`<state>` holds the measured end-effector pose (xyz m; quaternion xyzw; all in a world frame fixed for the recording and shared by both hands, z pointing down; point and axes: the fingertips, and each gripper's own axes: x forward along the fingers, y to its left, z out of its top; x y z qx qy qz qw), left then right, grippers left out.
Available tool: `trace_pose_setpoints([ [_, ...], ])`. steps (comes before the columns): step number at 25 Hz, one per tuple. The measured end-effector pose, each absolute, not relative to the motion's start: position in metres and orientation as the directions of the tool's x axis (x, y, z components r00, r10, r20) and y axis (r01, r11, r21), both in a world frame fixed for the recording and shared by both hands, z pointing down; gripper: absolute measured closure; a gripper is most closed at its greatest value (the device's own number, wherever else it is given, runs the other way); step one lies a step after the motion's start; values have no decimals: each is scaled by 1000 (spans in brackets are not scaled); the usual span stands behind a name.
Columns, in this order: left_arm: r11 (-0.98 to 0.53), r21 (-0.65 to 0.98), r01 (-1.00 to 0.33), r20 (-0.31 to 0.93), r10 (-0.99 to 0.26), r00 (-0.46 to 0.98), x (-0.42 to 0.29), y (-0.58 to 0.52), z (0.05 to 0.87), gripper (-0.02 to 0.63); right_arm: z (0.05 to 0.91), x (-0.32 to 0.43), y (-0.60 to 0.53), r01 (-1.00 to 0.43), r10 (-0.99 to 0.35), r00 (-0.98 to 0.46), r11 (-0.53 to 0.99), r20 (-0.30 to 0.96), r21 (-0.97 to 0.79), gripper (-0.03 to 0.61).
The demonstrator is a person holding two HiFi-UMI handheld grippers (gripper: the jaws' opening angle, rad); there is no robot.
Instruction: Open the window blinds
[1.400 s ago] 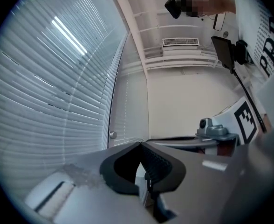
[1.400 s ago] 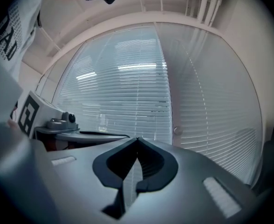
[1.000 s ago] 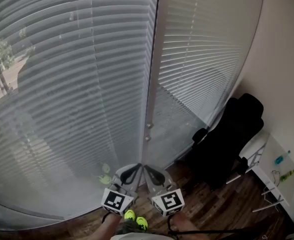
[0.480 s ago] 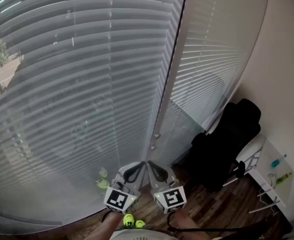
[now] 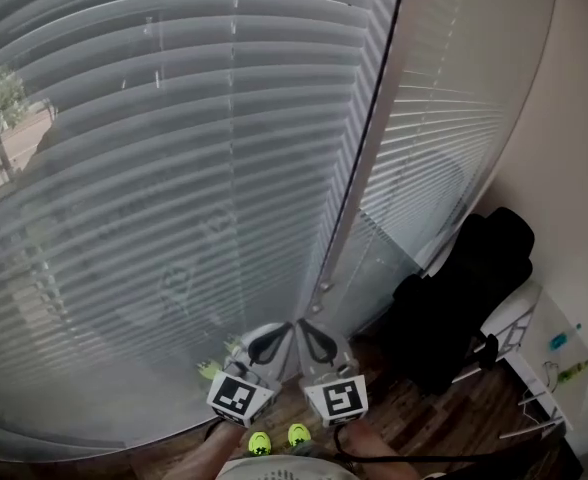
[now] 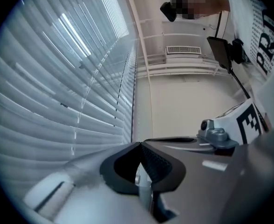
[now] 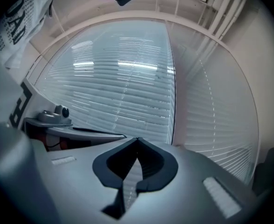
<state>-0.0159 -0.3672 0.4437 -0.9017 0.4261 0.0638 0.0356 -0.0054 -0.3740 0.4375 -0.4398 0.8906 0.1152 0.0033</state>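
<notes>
Head view: left gripper (image 5: 280,334) and right gripper (image 5: 310,334) low in frame, side by side, tips almost touching, aimed at the mullion (image 5: 359,188). Blinds (image 5: 174,168) down, slats closed, spanning both panes. Black chair (image 5: 464,298) at the right on the wood floor (image 5: 424,418).

Left gripper view: gripper (image 6: 139,146) pressed together, nothing pinched. Blinds (image 6: 58,78) close on the left.

Right gripper view: gripper (image 7: 137,139) pressed together, empty. Blinds (image 7: 118,92) straight ahead, near, not touched.
</notes>
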Motion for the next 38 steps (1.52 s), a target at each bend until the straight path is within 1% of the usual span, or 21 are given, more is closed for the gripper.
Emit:
trace_pose_setpoints([
  [6, -592, -21, -806, -143, -796, 588, -13, -389, 434, 621, 432, -3, -396, -752, -754, -652, 626, -87, 207, 571],
  [9, -585, -17, -811, -145, -801, 581, -7, -398, 433, 621, 428, 3, -409, -756, -761, -642, 611, -90, 234, 569],
  [10, -584, -11, -811, -149, -802, 579, -6, -401, 432, 621, 427, 6, -413, -759, -765, -637, 601, -97, 249, 559],
  [12, -586, -6, -811, -152, -801, 580, -2, -405, 435, 621, 427, 11, -421, -765, -772, -628, 588, -101, 261, 514],
  [19, -553, -20, -833, -120, -826, 551, 7, -412, 436, 621, 428, 32, -443, -787, -800, -594, 552, -91, 276, 434],
  [26, -539, 13, -842, -109, -838, 534, 11, -421, 445, 621, 438, 41, -459, -778, -807, -587, 539, -66, 324, 430],
  [30, -538, 15, -843, -104, -839, 534, 14, -423, 450, 621, 445, 42, -461, -758, -792, -609, 561, -52, 331, 430],
  [32, -529, 18, -848, -103, -845, 525, 14, -423, 449, 621, 445, 41, -460, -739, -776, -628, 570, -58, 359, 446],
  [38, -538, 18, -843, -110, -839, 533, 16, -424, 456, 621, 444, 40, -459, -711, -748, -657, 576, -90, 402, 446],
])
